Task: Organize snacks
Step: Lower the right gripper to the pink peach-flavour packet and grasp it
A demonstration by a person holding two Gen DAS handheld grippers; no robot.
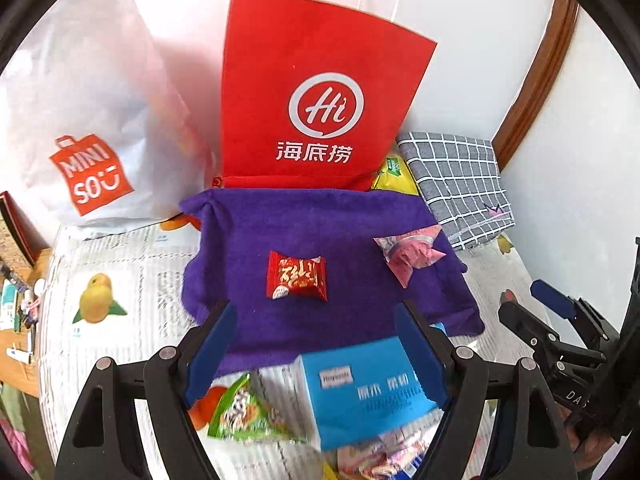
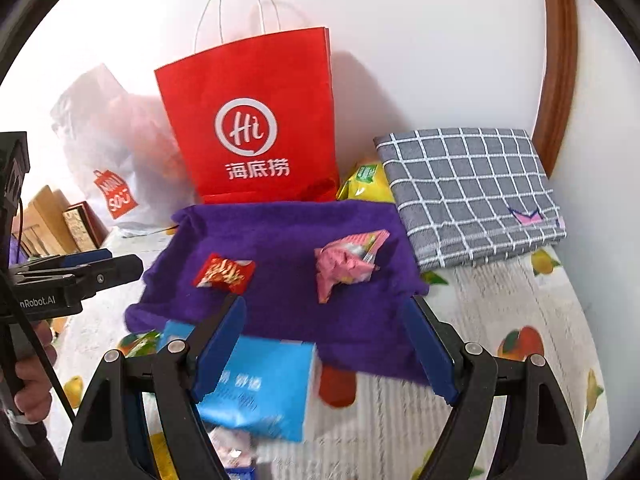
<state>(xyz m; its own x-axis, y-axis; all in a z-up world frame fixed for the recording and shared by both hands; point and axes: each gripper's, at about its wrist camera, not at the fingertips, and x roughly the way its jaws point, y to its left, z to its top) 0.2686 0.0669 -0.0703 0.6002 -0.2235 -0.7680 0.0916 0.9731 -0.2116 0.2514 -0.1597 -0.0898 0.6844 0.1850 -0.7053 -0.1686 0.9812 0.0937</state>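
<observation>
Both claws hang apart and empty, the left gripper [image 1: 316, 350] and right gripper [image 2: 332, 344] above the purple towel's [image 1: 340, 220] near edge. The red snack [image 1: 296, 276] lies mid-towel, the pink snack [image 1: 408, 250] by its right edge.

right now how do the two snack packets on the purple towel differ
The red packet is sealed, plump and pillow-shaped; the pink packet looks crumpled, with silvery lining showing as if torn open. The red packet lies near the middle of the purple towel; the pink packet lies nearer the checked cloth. Both are small wrappers lying untouched on the towel.
</observation>
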